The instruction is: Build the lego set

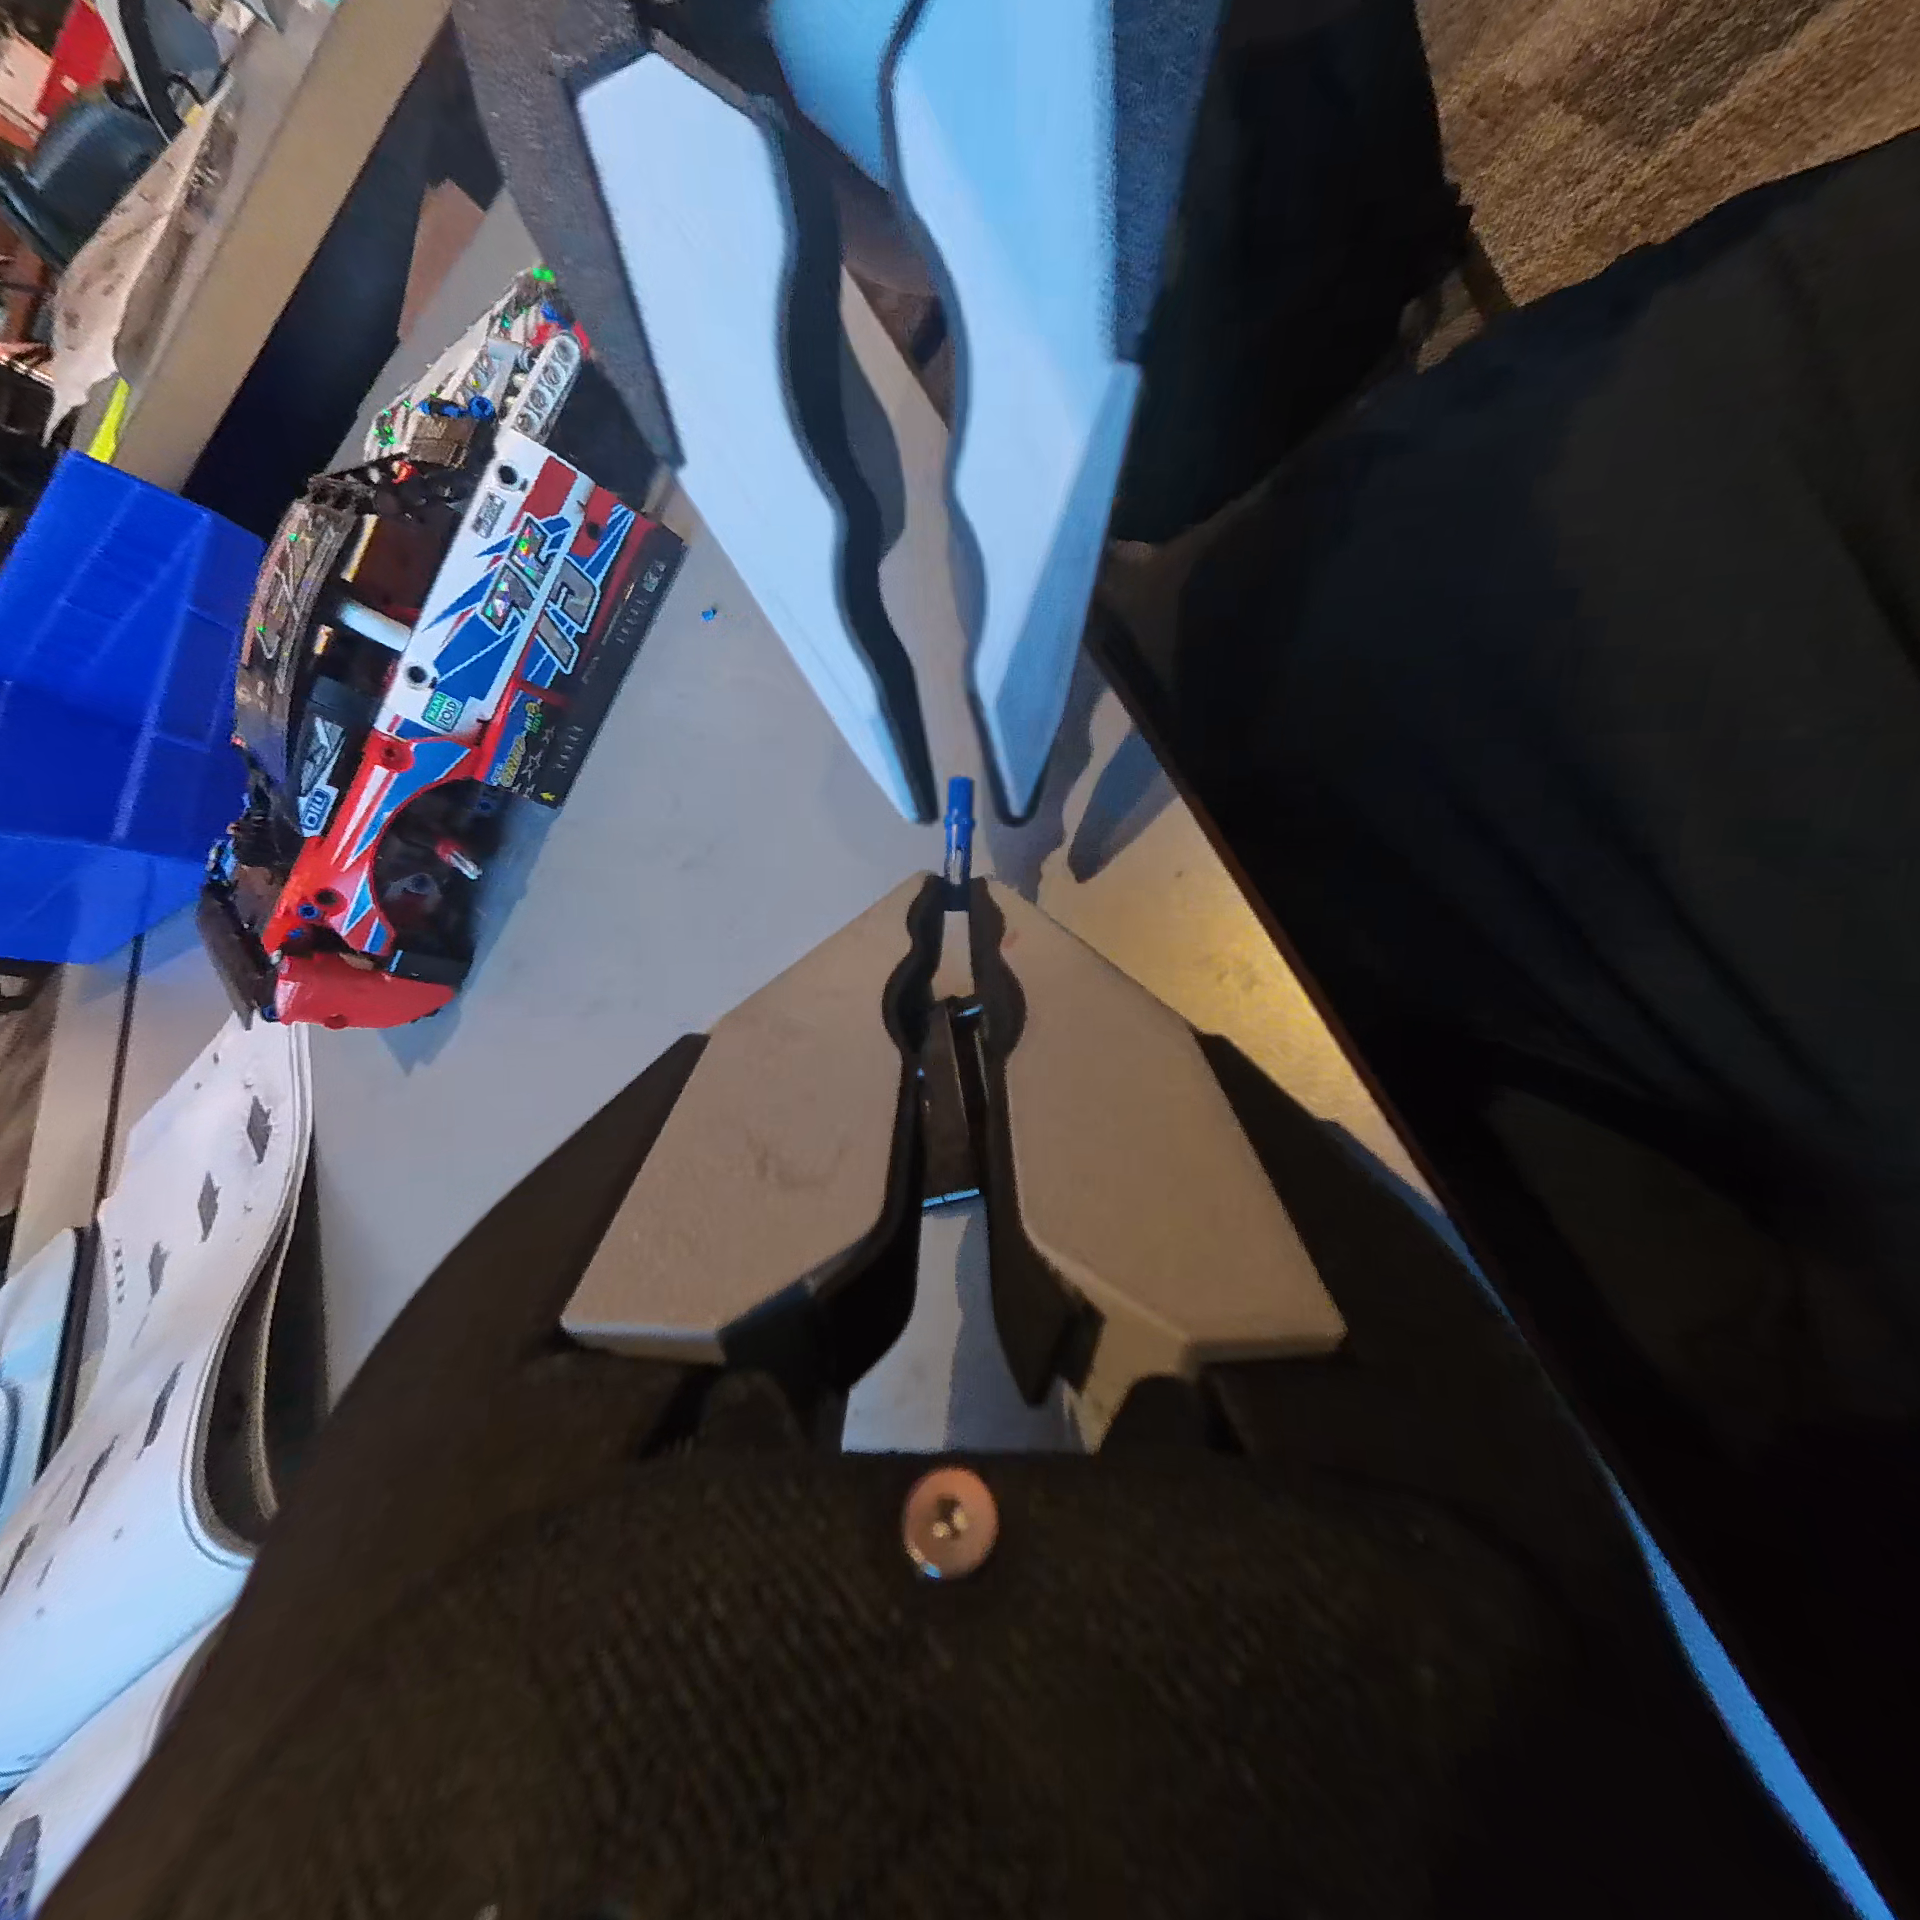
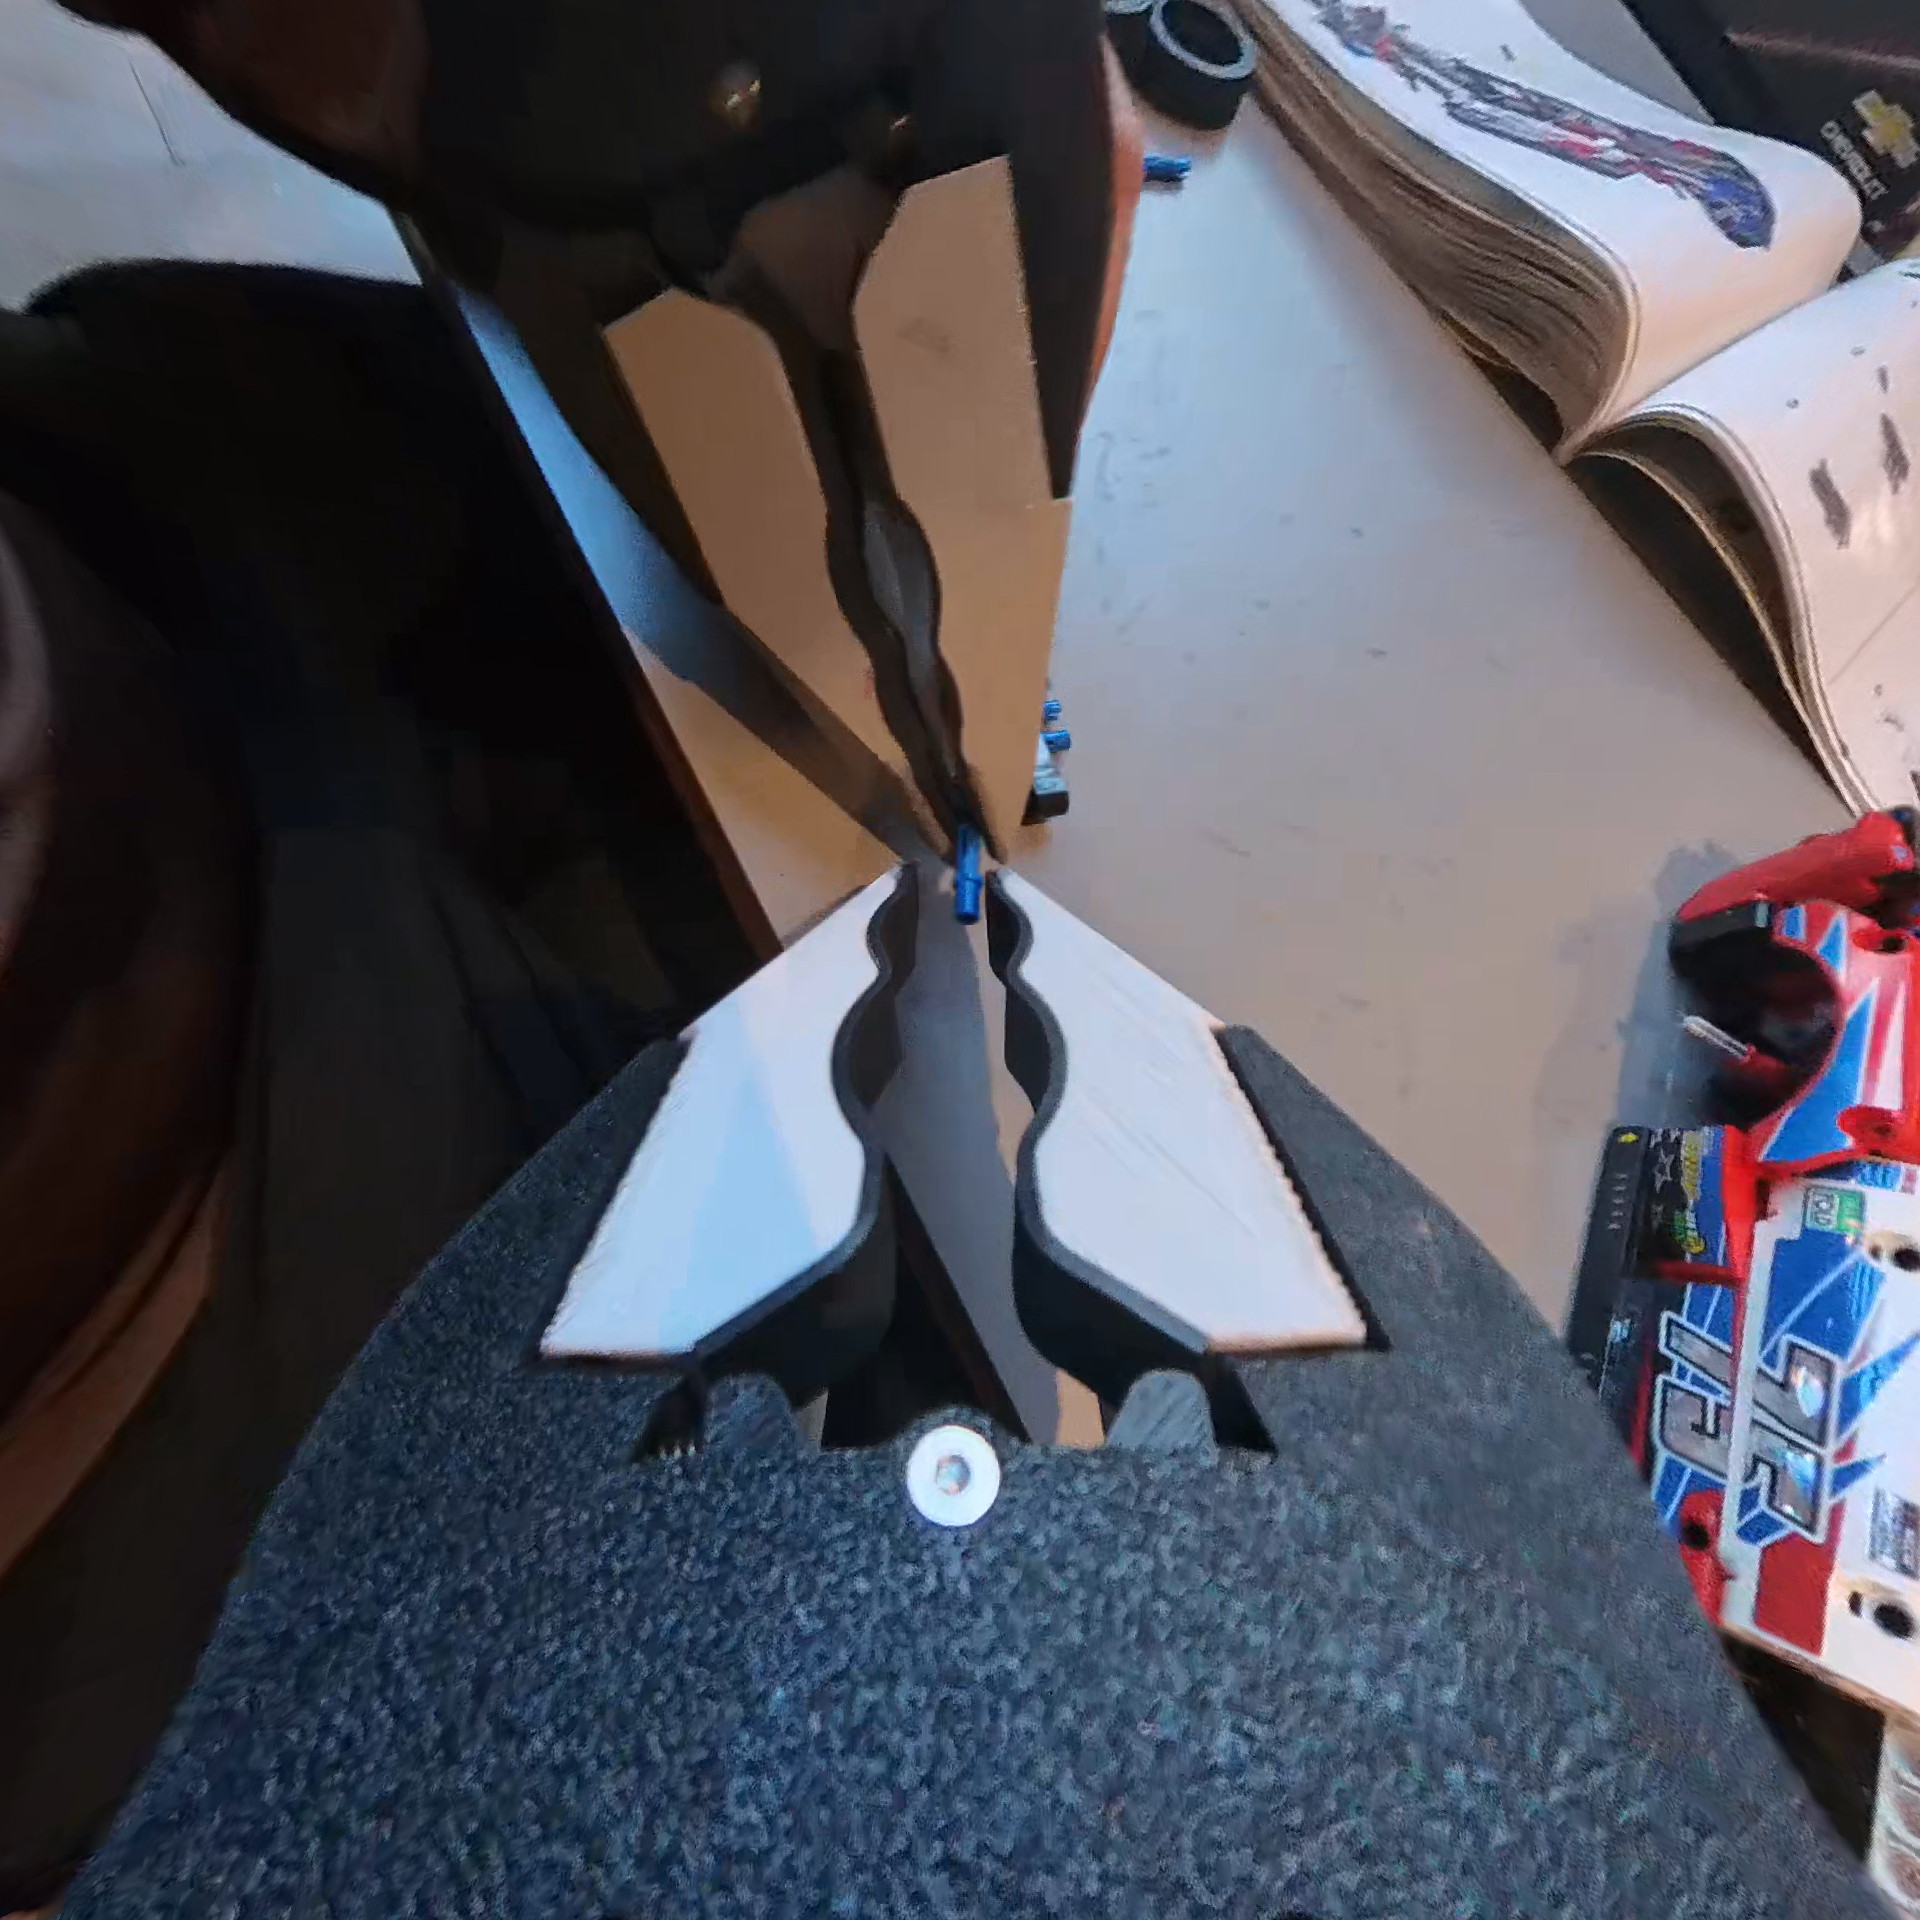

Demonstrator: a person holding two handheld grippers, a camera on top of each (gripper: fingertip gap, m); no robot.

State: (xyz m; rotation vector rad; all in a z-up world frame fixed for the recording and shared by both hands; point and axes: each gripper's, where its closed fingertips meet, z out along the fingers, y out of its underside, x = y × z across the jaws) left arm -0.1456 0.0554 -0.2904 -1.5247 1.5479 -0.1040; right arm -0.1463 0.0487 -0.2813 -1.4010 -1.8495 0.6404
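My left gripper (image 1: 956,883) is shut on a slim black lego piece (image 1: 951,1091). A small blue pin (image 1: 957,816) sticks out past its fingertips. My right gripper (image 1: 966,816) comes in from above, tip to tip with the left one. Its jaws are a little apart on either side of the blue pin, not touching it. In the right wrist view the right gripper (image 2: 948,878) brackets the same blue pin (image 2: 966,883) held by the left gripper (image 2: 961,831). The red, white and blue lego car (image 1: 436,686) (image 2: 1787,1247) lies on the table.
A blue bin (image 1: 104,707) stands behind the car. An open instruction booklet (image 2: 1558,208) (image 1: 156,1351) lies on the table (image 2: 1351,675). A small black piece with blue pins (image 2: 1049,779), a loose blue pin (image 2: 1164,166) and a black tyre (image 2: 1195,52) are nearby. A person's dark clothing (image 1: 1558,831) borders the table edge. Left and right tips are no more than a few centimetres apart.
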